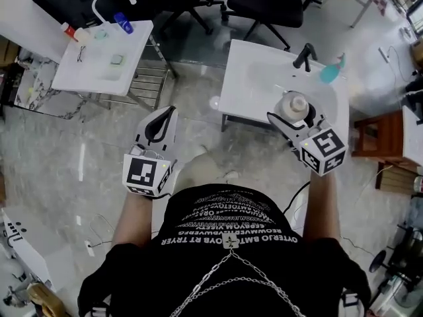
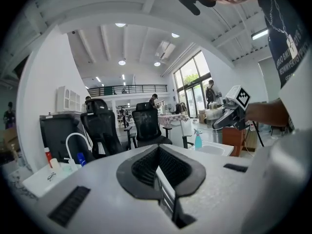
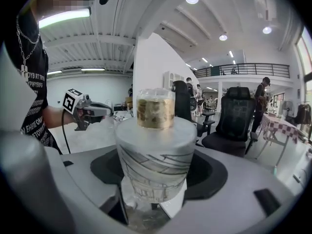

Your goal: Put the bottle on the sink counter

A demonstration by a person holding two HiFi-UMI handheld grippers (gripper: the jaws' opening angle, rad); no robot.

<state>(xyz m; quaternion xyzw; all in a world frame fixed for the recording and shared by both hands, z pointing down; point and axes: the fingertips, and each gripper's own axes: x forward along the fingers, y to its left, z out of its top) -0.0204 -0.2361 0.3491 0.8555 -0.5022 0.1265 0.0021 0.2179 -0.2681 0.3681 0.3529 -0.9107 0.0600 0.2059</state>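
Observation:
My right gripper [image 1: 289,115] is shut on a frosted white bottle [image 1: 295,107] with a gold neck band. In the right gripper view the bottle [image 3: 156,152] stands upright between the jaws and fills the middle. It hangs over the front part of the white sink counter [image 1: 244,84], which has a black tap [image 1: 304,56]. My left gripper [image 1: 160,120] is held over the grey floor left of that counter. Its jaws are shut with nothing between them [image 2: 163,179].
A teal spray bottle [image 1: 332,70] lies at the counter's back right. A second white sink unit [image 1: 99,68] with a white tap and small bottles stands at the far left. Black office chairs [image 1: 264,2] stand behind. A wooden stool [image 1: 377,137] is at the right.

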